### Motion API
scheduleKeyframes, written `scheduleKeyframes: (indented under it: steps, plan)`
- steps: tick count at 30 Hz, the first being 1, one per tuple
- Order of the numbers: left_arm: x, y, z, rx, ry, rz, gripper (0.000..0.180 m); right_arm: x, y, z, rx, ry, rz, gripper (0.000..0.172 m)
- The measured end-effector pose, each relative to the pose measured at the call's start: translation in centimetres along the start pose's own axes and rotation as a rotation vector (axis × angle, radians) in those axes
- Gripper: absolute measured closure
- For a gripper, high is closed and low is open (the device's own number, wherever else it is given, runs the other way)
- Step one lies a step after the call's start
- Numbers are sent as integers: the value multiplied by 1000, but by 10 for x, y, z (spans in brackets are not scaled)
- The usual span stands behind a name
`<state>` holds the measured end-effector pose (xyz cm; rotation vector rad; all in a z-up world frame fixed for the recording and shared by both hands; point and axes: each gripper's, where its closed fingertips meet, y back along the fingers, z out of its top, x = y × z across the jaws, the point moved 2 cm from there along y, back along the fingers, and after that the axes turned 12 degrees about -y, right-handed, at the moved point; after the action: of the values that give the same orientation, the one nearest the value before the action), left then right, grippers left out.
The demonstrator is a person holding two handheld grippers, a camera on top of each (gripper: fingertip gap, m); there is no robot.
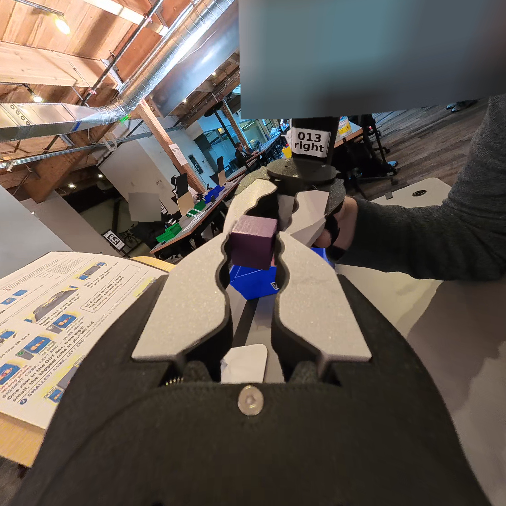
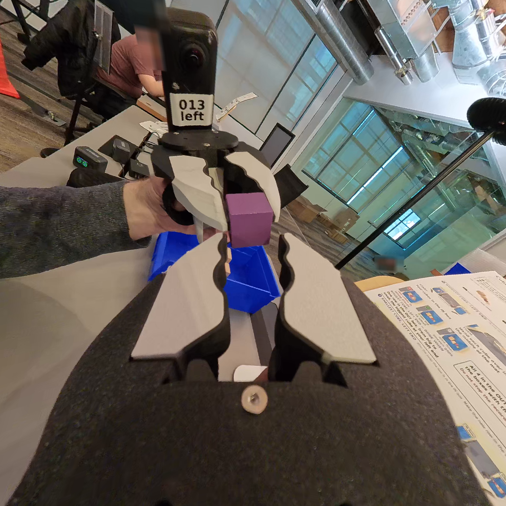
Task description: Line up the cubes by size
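Up there a small matte purple wooden cube (image 2: pixel 249 219), sharp-edged, sits clamped in the left gripper (image 2: pixel 250 221); the right gripper (image 2: pixel 252 246) gapes just clear.

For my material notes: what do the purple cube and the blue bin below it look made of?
Purple cube: probably painted wood; matte, opaque colour, crisp edges, faint surface texture. Blue bin: likely moulded plastic; uniform saturated blue, thin smooth walls, slight sheen.
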<state>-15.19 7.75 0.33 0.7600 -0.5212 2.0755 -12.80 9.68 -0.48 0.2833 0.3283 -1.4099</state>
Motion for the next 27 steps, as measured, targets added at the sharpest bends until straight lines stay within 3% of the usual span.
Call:
scheduleKeyframes:
  steps: [15,27]
  plan:
    - [-3,0,9,-147,73,-43,152,8,-3,9,-85,33,29,143]
    - [-4,0,13,-183,86,-55,151,10,-1,12,-97,53,39,144]
